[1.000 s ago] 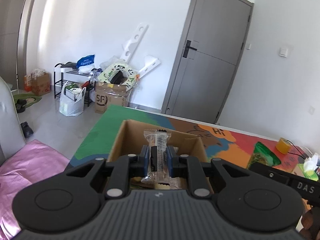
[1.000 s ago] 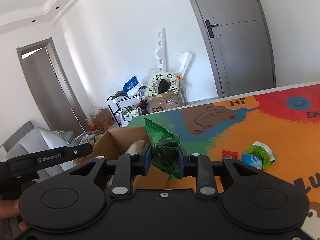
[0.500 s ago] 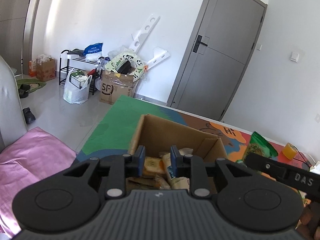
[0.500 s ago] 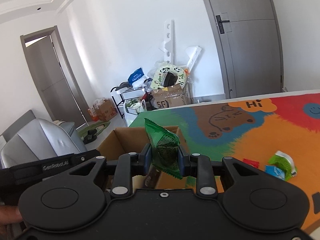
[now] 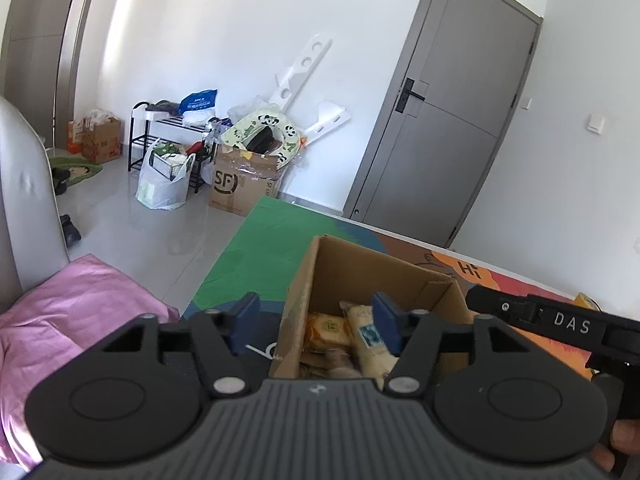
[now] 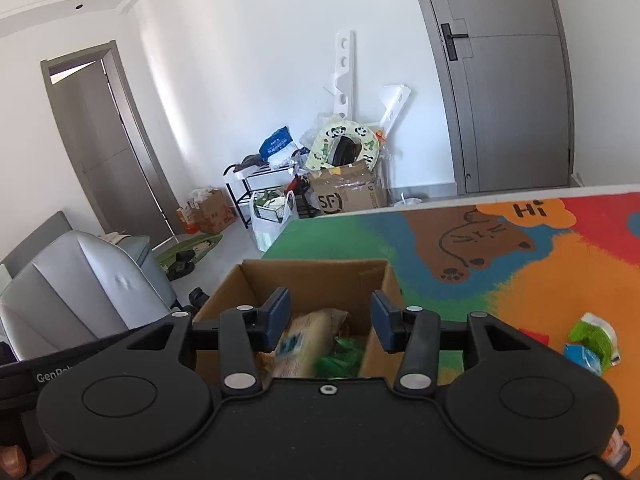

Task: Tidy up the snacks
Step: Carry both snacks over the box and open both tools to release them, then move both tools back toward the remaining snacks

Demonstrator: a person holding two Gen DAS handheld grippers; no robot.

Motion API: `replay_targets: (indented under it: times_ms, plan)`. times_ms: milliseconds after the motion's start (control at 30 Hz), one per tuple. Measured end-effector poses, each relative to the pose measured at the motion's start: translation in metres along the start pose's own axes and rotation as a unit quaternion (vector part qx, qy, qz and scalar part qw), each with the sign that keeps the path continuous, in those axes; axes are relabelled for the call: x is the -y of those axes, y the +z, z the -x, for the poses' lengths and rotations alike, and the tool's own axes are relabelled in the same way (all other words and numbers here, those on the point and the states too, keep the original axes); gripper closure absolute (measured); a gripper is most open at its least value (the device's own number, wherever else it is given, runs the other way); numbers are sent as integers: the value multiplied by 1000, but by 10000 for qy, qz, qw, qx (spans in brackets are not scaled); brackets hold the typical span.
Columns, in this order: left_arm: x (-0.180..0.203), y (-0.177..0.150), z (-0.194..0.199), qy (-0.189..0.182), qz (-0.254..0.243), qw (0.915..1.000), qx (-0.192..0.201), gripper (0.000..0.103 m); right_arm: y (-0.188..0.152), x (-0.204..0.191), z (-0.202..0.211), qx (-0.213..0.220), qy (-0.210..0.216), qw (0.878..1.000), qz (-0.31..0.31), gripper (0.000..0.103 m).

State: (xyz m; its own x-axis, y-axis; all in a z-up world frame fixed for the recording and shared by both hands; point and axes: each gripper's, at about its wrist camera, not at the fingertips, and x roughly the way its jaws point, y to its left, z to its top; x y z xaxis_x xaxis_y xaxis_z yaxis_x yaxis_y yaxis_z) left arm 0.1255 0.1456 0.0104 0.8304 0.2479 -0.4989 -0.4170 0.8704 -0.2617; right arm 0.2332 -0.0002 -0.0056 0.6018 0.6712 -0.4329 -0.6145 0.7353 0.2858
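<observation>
Snacks [image 5: 352, 336] in thin wrappers lie piled inside the open cardboard box [image 5: 360, 268] at the lower centre of the left wrist view: an orange-yellow pack and a pale cream pack with a blue label are the ones that show. They look light, soft and crinkly, likely slippery, and whatever is inside may crush, so a gentle pinch across the flat middle of a pack seems the safest hold. The left gripper [image 5: 316, 324] has just been opening; its 2 blue pads stand wide apart with nothing pressed between them, 1 pad left of the box wall and 1 over the contents. At the right edge the other gripper's black body crosses in front of the colourful mat [image 5: 260, 248], close enough to collide with. In the right wrist view the same box [image 6: 320, 276] sits at lower centre, holding a tan pack with a blue label [image 6: 308, 340] and a blurred green pack [image 6: 340, 360] beside it. The right gripper [image 6: 330, 318] has also just been opening, and its pads are apart above the box, gripping nothing. On the mat [image 6: 540, 280] at the lower right, well apart from the box, lie 1 green-and-white pack [image 6: 594, 336], 1 blue pack [image 6: 584, 356] touching it and a red scrap [image 6: 536, 336]; these seem yet to be collected. Box walls would hinder any low approach.
</observation>
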Motion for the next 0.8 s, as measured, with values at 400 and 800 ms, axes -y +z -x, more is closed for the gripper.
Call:
replay_targets:
  times_ms: [400,800]
  plan:
    - [26,-11,6,-218,-191,9995,-141,25,-22,33,36,-123,-475,9982,-339,35]
    - [70,-26,15,-307,-504,9981,-184,18,-35,70,78,170,-879,9947,-510,0]
